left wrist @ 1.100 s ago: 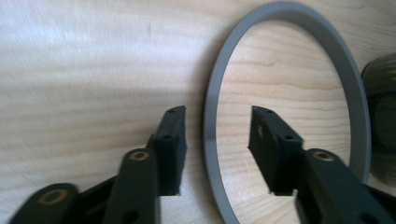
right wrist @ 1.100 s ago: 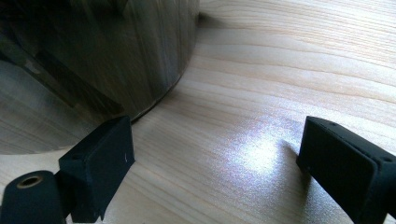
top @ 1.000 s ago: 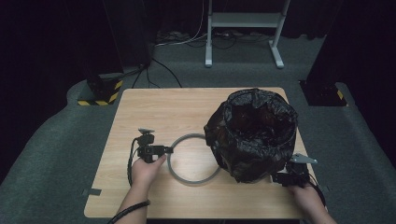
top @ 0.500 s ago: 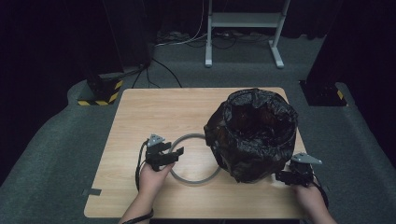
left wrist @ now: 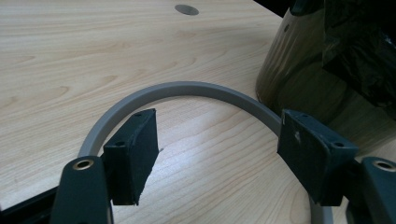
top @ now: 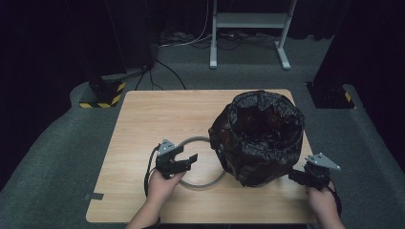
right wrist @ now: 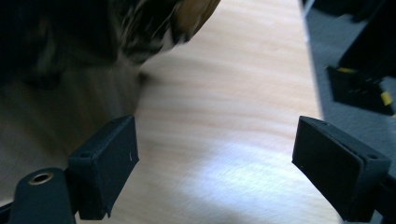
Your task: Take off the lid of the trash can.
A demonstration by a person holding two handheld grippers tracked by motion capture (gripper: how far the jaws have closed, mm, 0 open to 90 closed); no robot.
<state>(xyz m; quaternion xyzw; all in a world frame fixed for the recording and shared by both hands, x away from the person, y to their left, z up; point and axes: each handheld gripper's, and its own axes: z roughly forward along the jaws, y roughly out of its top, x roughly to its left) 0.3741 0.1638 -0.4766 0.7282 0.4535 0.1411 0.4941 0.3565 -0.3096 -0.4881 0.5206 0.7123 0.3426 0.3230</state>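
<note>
Left gripper (top: 187, 160) jaws just opening, wide, empty, over grey ring (left wrist: 187, 91) left of bin (top: 260, 136). Right gripper (top: 297, 177) wide, empty, beside bin base; likely steadying.

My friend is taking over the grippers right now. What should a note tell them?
Left gripper: open, its jaws have just been opening; nothing between them. It hovers over the near-left arc of the grey ring.
Right gripper: open and holding nothing, by the near-right base of the bin.
Things: the bin stands on the wooden table, lined with a black bag folded over its rim. The ring lies flat on the table, at the bin's left, passing close under its side.
Done: bag is in the bin.
Left: probably picking up the ring and fitting it over the bagged rim.
</note>
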